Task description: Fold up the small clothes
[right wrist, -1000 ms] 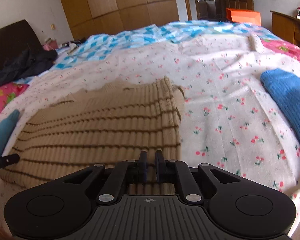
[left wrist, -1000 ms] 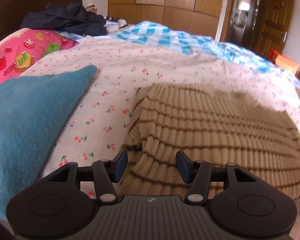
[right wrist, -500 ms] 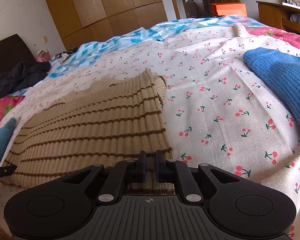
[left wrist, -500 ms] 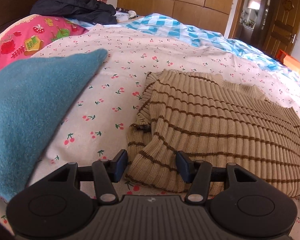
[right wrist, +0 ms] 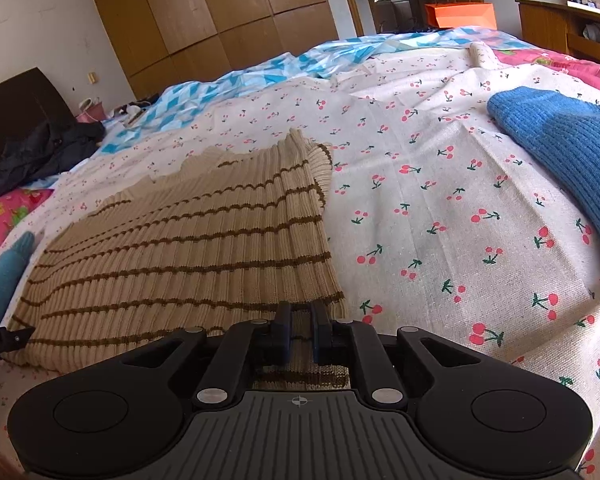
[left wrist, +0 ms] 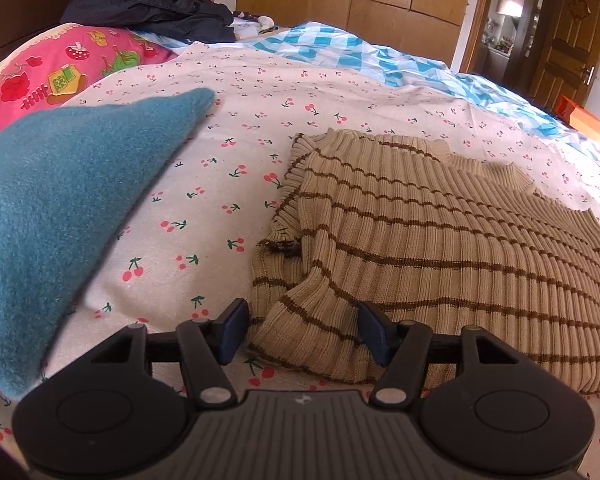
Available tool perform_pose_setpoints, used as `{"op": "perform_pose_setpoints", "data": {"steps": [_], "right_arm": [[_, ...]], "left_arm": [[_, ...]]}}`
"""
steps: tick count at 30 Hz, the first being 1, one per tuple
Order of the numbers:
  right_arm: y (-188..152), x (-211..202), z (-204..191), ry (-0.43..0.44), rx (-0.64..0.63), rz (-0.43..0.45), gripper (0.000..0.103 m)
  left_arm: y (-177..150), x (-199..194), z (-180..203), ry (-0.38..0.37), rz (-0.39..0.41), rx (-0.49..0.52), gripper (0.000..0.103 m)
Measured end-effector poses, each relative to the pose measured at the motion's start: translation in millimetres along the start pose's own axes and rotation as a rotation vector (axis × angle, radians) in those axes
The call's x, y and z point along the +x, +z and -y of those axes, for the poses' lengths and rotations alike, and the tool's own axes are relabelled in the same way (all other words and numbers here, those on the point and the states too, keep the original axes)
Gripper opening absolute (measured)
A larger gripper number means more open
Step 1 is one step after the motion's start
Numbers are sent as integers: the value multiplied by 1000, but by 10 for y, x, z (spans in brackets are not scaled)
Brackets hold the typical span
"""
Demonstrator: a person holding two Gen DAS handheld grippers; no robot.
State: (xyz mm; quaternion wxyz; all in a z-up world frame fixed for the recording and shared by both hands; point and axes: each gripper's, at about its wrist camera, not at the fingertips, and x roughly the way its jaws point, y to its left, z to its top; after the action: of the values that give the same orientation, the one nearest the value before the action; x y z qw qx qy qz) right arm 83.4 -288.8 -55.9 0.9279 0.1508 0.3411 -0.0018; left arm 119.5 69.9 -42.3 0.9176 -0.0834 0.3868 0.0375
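A beige ribbed sweater with brown stripes point(left wrist: 440, 248) lies spread flat on the cherry-print bedsheet point(left wrist: 204, 216). My left gripper point(left wrist: 302, 330) sits at the sweater's near left corner; its jaws are opening, and a folded sleeve bunch lies loose between the blue pads without being pressed. In the right wrist view the same sweater point(right wrist: 188, 248) stretches away to the left. My right gripper point(right wrist: 300, 334) is shut on its near right hem, the fabric pinched between the pads. The left gripper's tip point(right wrist: 4, 340) shows at the sweater's far corner.
A teal knit garment point(left wrist: 56, 216) lies left of the sweater, a blue knit point(right wrist: 560, 148) to its right. A pink cartoon pillow point(left wrist: 64, 76), dark clothes point(left wrist: 152, 12) and a blue checked quilt point(left wrist: 360, 52) lie further back. Wooden wardrobes and a door stand behind the bed.
The sweater has been lowered and now lies flat on the sheet. My left jaws have widened a little around the sleeve bunch. The right gripper stays clamped on the hem.
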Motion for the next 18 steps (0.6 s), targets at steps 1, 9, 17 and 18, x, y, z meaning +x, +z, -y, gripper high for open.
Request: {"op": "perform_pose_setpoints", "data": {"steps": [1,9,17,18], "right_arm": [[-7,-8,-1,0,-1,1,11],[-45,-49,-59,-20,-37,5,12],[-12,-17,-209,-68,-7,0,15],[36,-41,-253,-44,-20,2,15]], "left_arm": [[-3,-2,-3,-1,0,-2,66],[-4,-20,-8,-13,-3,-17,69],[-47,-36,65,37,3,-73,70],[-45,-54,105,48,10,-46,69]]}}
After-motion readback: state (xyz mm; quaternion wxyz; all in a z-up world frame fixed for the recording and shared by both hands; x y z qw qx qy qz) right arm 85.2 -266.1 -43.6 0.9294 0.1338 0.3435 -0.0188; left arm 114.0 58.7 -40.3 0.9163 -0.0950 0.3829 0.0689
